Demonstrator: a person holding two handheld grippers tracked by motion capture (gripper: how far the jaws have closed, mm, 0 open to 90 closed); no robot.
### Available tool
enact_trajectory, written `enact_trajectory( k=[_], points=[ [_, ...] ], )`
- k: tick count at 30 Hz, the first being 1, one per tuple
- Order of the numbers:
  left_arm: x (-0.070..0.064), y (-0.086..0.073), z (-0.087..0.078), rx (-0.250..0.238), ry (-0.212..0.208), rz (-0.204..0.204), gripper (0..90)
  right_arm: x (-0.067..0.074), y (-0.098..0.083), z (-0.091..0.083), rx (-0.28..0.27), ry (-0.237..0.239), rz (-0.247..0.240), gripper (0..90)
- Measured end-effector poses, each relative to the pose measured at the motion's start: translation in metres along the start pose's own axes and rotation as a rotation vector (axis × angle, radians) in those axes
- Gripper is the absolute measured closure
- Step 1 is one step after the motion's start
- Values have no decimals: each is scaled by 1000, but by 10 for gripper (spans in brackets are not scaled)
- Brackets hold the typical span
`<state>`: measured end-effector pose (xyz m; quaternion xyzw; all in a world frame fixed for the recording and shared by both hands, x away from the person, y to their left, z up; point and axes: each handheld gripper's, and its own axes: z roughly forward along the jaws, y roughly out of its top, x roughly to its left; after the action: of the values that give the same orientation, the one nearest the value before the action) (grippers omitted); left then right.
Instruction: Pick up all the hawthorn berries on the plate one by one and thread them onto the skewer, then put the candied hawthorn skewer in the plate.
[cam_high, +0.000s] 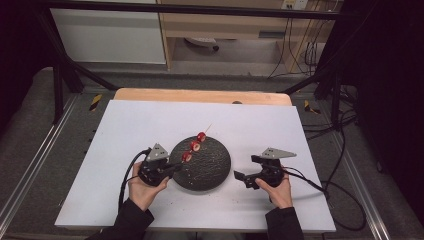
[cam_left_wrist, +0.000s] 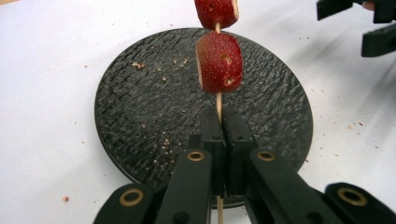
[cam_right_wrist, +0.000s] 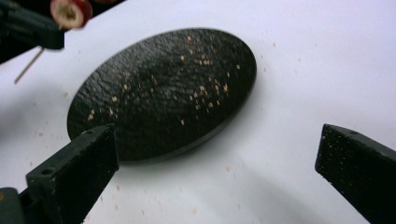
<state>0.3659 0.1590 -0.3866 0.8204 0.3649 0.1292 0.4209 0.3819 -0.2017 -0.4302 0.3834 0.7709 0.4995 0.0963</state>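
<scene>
We see a white table (cam_high: 125, 200) with a round black plate (cam_high: 210, 172) in the middle. The plate is flat and bumpy, like rough stone, and little pale crumbs lie on it.

The left gripper (cam_high: 172, 170) sits at the left edge of the plate. Its two black jaws are pressed tight together on a thin wooden stick (cam_left_wrist: 218, 105) — the stick is pinched right between them. The stick points away toward the far side, up over the plate. Three strawberry pieces (cam_high: 194, 146) are stuck on it in a row, like beads. They are red and shiny with tiny seeds, and the cut sides look pale. In the left gripper view, the nearest piece (cam_left_wrist: 219, 62) hangs just above the jaws, not touching the plate.

The right gripper (cam_high: 247, 170) is on the right, just beside the plate. Its jaws are wide apart and hold nothing. They are blocky and black, with tiny specks on them. A hand (cam_high: 277, 192) in a dark sleeve holds it, and another hand (cam_high: 142, 192) holds the left one.
</scene>
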Motion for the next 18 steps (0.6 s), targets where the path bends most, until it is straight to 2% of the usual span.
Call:
enact_trajectory(
  k=[4, 10, 13, 18],
  points=[
    [4, 3, 5, 25, 7, 15, 885, -6, -11, -7, 27, -7, -9, 7],
    [8, 8, 12, 65, 14, 13, 885, -14, -24, -17, 50, -18, -5, 7],
    [9, 10, 16, 88, 20, 27, 885, -16, -30, -21, 58, -22, 0, 7],
    [11, 10, 26, 127, 31, 25, 885, -18, -34, -23, 74, -32, 11, 7]
  ],
)
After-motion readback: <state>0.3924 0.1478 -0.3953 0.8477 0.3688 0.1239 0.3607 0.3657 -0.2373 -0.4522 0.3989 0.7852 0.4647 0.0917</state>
